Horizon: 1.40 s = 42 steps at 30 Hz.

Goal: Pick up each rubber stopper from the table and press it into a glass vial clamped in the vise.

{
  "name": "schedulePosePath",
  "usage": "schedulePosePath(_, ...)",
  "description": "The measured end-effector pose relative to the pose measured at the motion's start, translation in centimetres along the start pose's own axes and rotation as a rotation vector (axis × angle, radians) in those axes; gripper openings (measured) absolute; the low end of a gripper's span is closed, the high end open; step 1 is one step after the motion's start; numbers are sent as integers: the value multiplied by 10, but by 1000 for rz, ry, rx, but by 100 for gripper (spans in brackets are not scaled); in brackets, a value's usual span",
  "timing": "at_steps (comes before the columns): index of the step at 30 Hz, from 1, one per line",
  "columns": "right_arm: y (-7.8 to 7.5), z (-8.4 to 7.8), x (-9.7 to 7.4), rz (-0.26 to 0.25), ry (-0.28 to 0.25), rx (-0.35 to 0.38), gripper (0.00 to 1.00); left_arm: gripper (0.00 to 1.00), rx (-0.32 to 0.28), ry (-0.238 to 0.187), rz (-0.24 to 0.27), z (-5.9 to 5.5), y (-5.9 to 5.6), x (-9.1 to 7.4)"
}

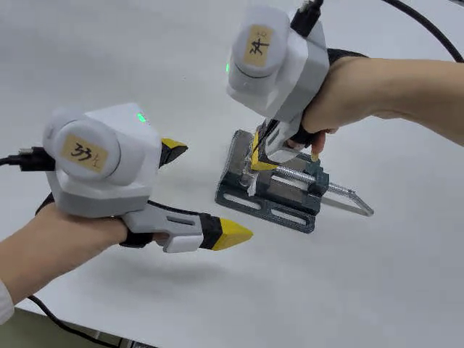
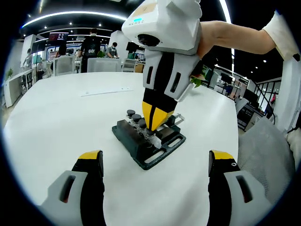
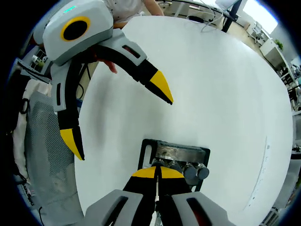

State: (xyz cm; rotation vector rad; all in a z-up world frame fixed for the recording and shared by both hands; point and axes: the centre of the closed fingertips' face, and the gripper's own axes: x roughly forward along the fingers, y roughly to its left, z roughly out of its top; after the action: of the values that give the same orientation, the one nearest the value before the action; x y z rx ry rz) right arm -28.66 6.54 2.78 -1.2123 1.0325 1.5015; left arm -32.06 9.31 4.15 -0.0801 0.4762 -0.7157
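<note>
A dark vise [image 1: 284,204] stands on the white table [image 1: 377,275], right of centre. It clamps a row of small vials [image 2: 131,114] capped with dark stoppers [image 3: 197,172]. My right gripper [image 1: 259,164] points straight down at the vise. Its yellow tips are shut together and rest on the near end of the row, hiding what lies under them. The right gripper view has the same shut tips [image 3: 157,175] just in front of the vise [image 3: 181,151]. My left gripper [image 1: 206,192] hovers open to the left of the vise, holding nothing. Its jaws frame the vise [image 2: 134,139] and the right gripper [image 2: 154,123].
The vise's screw handle [image 1: 353,197] sticks out to the right. A black cable [image 1: 428,29] runs from the right gripper across the far table. A mesh chair [image 3: 42,141] stands beside the table edge. People and desks are far behind the table [image 2: 56,117].
</note>
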Motion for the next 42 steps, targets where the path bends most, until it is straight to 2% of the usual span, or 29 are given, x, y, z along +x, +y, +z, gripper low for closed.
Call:
schedulePosePath(2, 1, -1, -1, -7, 1, -18, 0, 92, 11, 1, 0, 3, 0, 0)
schedulePosePath(11, 0, -1, -3, -20, -21, -6, 0, 92, 50, -3, 12, 23, 5, -9)
schedulePosePath(17, 1, 0, -4, -45, -57, -7, 0, 92, 57, 1, 28, 22, 12, -13)
schedulePosePath(20, 2, 0, -4, -54, -72, -7, 0, 92, 60, 3, 31, 23, 11, -14)
schedulePosePath(29, 0, 0, -4, -37, -131, 44, 0, 92, 61, 4, 35, 24, 12, -15)
schedulePosePath(33, 1, 0, -4, -42, -153, 36, 0, 92, 63, 8, 35, 23, 12, -15)
schedulePosePath(40, 1, 1, -4, -70, -219, 58, 0, 92, 64, 14, 32, 23, 11, -13)
schedulePosePath(42, -3, 1, -4, -99, -241, 68, 0, 92, 65, 15, 31, 23, 11, -13)
